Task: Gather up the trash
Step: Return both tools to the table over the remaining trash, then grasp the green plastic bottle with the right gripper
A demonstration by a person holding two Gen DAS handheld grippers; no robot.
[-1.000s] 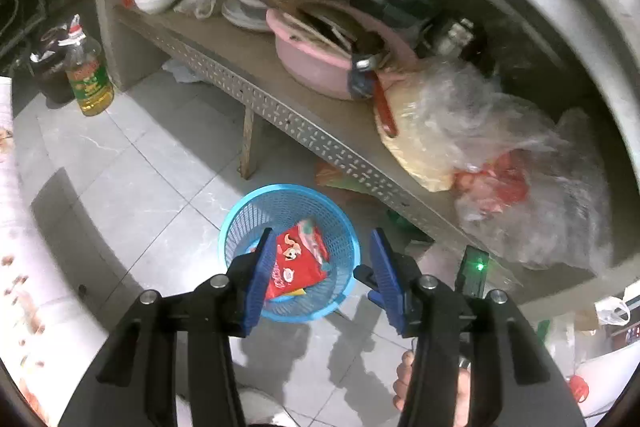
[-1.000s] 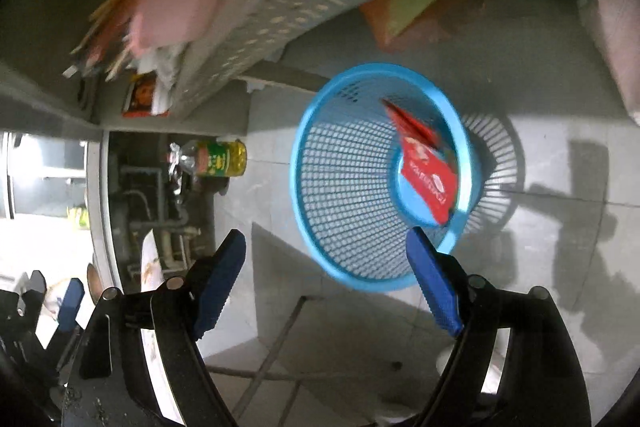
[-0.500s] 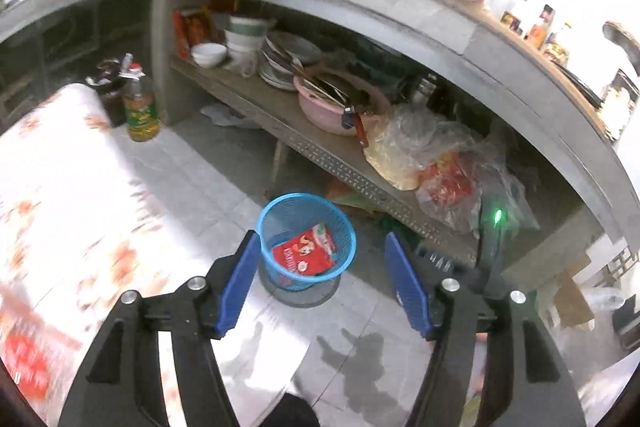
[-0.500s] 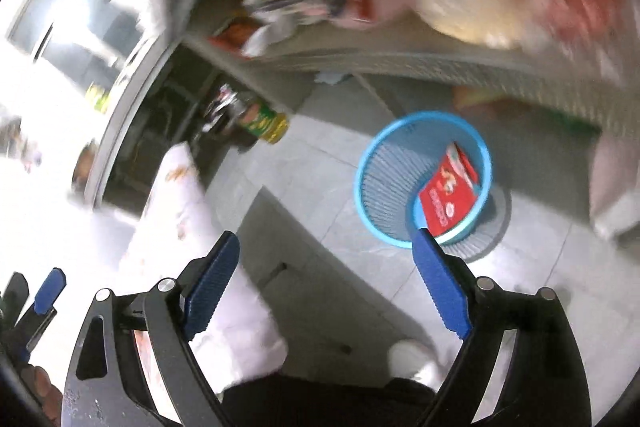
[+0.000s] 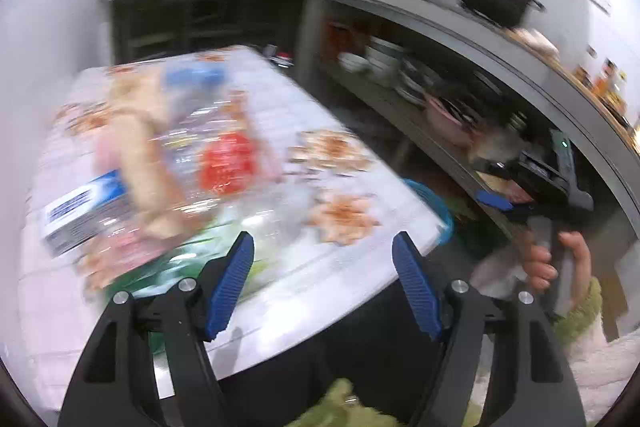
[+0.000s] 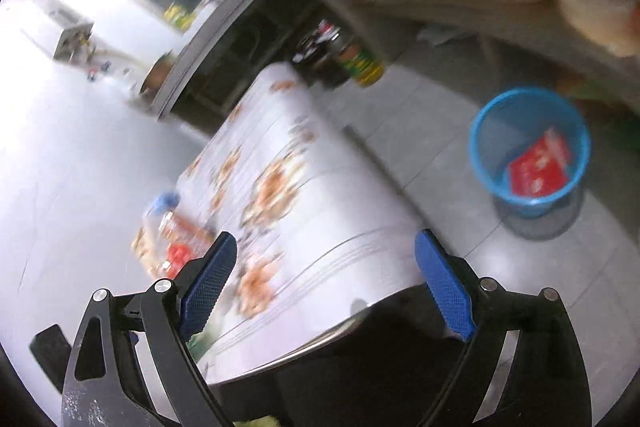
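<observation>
1 wrapper binned, more trash waiting on the worktop, both claws empty.

The blue basket (image 6: 530,151) at the right of the right wrist view, on the floor, already holds 1 red wrapper (image 6: 540,169); my judgement is that the task is only partly done. In the left wrist view a blurred heap of trash (image 5: 176,171) lies on the flowered worktop (image 5: 340,187), at the centre left of the frame: a clear plastic bottle with a red label, a blue and white pack, something green nearest the fingers. The left claw (image 5: 322,283) is spreading wider with nothing between its pads; the heap sits just above and left of its left finger. The right claw (image 6: 326,281) is also opening, empty, over the worktop's near edge, with the heap at its left finger and the basket well off to the upper right.
</observation>
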